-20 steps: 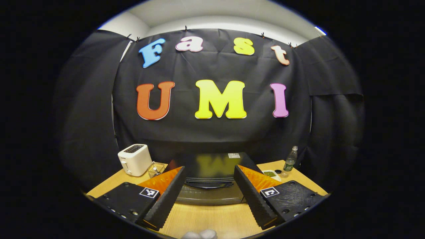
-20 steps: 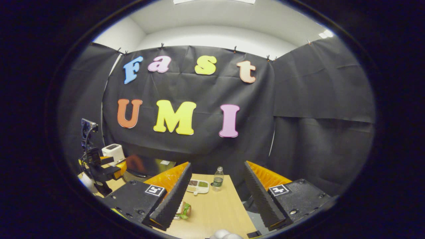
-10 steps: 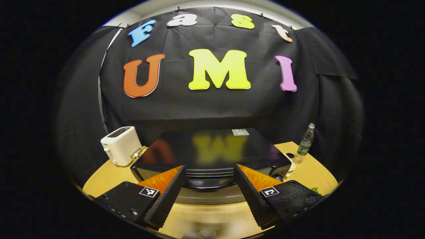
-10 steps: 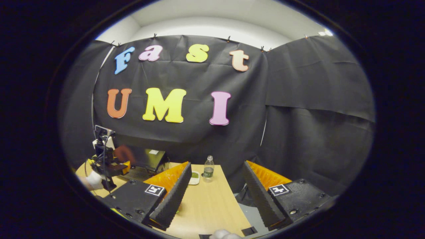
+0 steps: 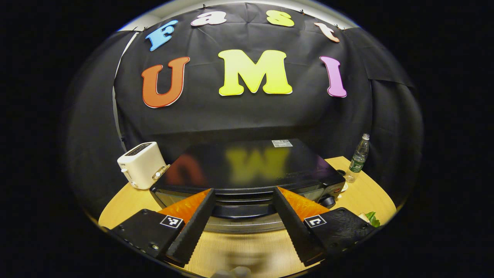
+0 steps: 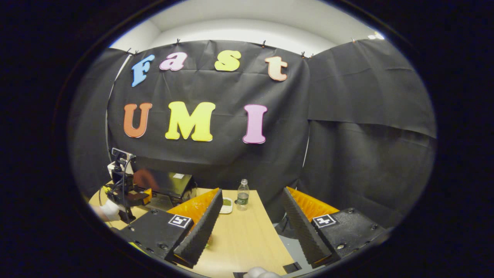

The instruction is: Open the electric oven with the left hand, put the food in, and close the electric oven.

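- Big wooden surface (image 5: pixel 247 251), with the black electric oven (image 5: pixel 247 166) near the back edge, door shut.
- White toaster (image 5: pixel 141 164) by the back left corner; bottle (image 5: pixel 358 158) by the back right corner.
- Left gripper (image 5: pixel 242 197) wide open, holding nothing, just in front of the oven's top front edge.
- Right gripper (image 6: pixel 250 216) wide open too, empty, over the right edge.
- Food (image 5: pixel 369 218) peeking in near the right edge.
- Step in hand, probably: reaching to open. Next: close on the door handle, pull down.
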